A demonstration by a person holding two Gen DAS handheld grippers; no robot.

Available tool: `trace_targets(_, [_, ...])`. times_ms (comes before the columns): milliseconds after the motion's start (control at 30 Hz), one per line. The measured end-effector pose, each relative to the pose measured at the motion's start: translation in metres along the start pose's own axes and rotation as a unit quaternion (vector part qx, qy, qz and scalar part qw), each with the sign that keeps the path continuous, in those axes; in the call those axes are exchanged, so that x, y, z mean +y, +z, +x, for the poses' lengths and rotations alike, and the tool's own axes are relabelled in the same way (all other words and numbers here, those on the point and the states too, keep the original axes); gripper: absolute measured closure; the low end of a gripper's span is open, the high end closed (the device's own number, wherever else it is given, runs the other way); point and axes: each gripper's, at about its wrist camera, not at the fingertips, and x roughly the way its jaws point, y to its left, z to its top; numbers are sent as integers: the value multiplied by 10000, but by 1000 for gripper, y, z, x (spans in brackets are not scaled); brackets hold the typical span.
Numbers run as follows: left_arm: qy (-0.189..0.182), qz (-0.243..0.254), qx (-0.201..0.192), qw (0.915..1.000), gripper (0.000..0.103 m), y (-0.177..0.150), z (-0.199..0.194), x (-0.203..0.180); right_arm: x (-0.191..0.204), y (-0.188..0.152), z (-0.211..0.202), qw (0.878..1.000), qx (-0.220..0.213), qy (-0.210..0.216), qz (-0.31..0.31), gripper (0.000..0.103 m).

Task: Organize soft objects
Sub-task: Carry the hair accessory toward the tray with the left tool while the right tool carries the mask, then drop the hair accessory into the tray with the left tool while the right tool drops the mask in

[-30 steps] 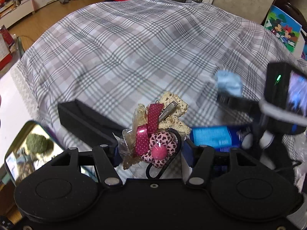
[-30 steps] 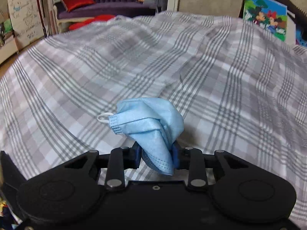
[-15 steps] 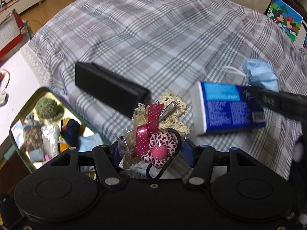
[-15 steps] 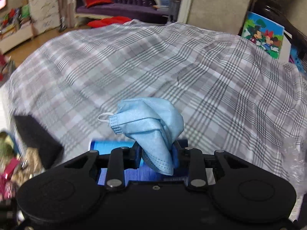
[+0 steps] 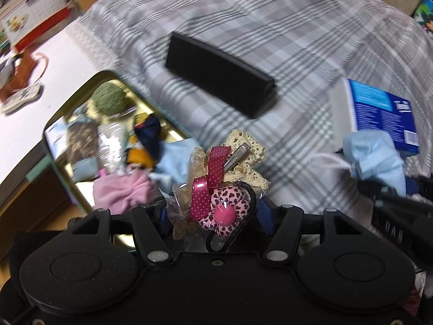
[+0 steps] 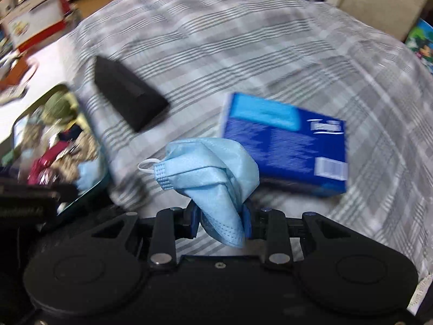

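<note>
My left gripper [image 5: 216, 214] is shut on a pink heart-print flower hair tie [image 5: 224, 211] with a dotted ribbon and cream lace. It hangs above the near right edge of a gold tin [image 5: 81, 84] holding several soft things: a green yarn ball [image 5: 109, 100], a pink cloth [image 5: 121, 192], a light blue cloth. My right gripper [image 6: 219, 216] is shut on a crumpled light blue face mask [image 6: 211, 168], also seen at right in the left wrist view [image 5: 376, 159]. The tin [image 6: 101, 151] lies to its left.
A black wedge-shaped case [image 5: 219, 74] and a blue box [image 5: 384, 113] lie on the grey plaid cloth [image 5: 270, 13]. In the right wrist view the case [image 6: 127, 94] and box [image 6: 284, 143] lie ahead. A white table [image 5: 40, 86] with a red box [image 5: 35, 24] is left.
Both grippers have swung left and down toward the tin, each keeping its hold. The tin, case and blue box now fill more of both views.
</note>
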Motion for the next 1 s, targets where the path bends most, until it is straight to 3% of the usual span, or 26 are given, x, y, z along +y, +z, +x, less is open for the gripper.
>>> trace_targets(367, [299,-1035,69,9942,46,20,-9,103,78,3,5,9960,181,584,-653,73])
trace_targets(600, [211,-1605,55,9868,46,35,-16,163,120,23,3,9923,119,881,-860,73])
trace_targets(833, [372,-1873,202,9814,45,66,-5,192,149,45,11,9904,64,1023,-930,73])
trace_targets(1000, [197,-2127,323,9764,45,85,21,194,160,60,23,9896,162,1139,-859,73])
